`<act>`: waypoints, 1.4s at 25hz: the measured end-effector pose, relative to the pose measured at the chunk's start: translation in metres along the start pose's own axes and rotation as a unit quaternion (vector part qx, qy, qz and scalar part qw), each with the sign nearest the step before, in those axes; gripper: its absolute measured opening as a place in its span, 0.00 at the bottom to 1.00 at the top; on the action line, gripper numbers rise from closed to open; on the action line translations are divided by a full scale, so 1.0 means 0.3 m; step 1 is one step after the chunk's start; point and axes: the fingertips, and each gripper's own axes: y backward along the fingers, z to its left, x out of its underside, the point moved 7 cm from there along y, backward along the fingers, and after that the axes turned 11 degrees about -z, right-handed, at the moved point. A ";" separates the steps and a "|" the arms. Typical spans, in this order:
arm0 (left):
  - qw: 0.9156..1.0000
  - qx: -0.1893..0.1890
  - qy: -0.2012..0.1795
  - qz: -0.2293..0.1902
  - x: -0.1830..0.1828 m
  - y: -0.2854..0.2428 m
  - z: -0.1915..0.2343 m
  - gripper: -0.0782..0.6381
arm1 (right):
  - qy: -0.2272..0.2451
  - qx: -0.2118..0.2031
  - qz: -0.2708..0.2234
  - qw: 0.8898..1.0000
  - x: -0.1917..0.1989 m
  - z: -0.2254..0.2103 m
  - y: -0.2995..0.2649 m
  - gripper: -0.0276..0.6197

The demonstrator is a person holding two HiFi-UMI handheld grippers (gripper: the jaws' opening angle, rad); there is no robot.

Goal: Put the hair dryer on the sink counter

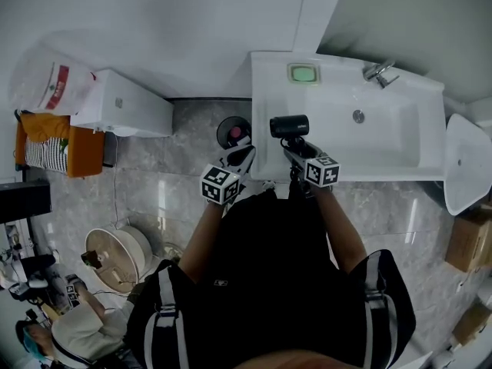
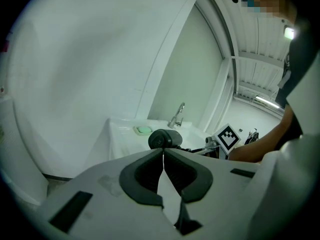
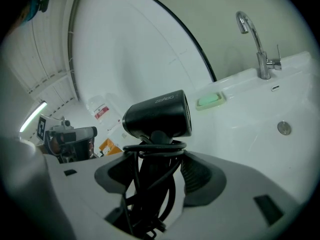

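Note:
My right gripper [image 1: 294, 148] is shut on the handle of a black hair dryer [image 1: 289, 126], its cord wound around the handle. The dryer's barrel [image 3: 159, 115] stands above the jaws, over the left front edge of the white sink counter [image 1: 273, 98]. My left gripper [image 1: 240, 158] is shut and holds nothing; it hangs just left of the counter, above the floor. From the left gripper view the dryer [image 2: 165, 139] shows ahead, with the right gripper's marker cube [image 2: 228, 136] beside it.
A chrome faucet [image 1: 379, 71] and a green soap dish [image 1: 304, 73] stand at the back of the counter; the basin has a drain [image 1: 358, 116]. A dark round bin [image 1: 233, 131] sits on the floor left of the sink. A white appliance [image 1: 123, 104] stands further left.

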 end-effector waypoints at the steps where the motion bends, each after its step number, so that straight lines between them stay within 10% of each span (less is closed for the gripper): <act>1: 1.000 -0.001 0.000 0.000 -0.001 -0.001 0.002 0.13 | 0.000 0.001 0.002 1.000 0.002 -0.006 -0.010 0.55; 35: 1.000 -0.013 0.010 0.015 0.034 0.019 0.008 0.13 | 0.005 0.098 0.067 0.993 0.043 -0.115 -0.192 0.55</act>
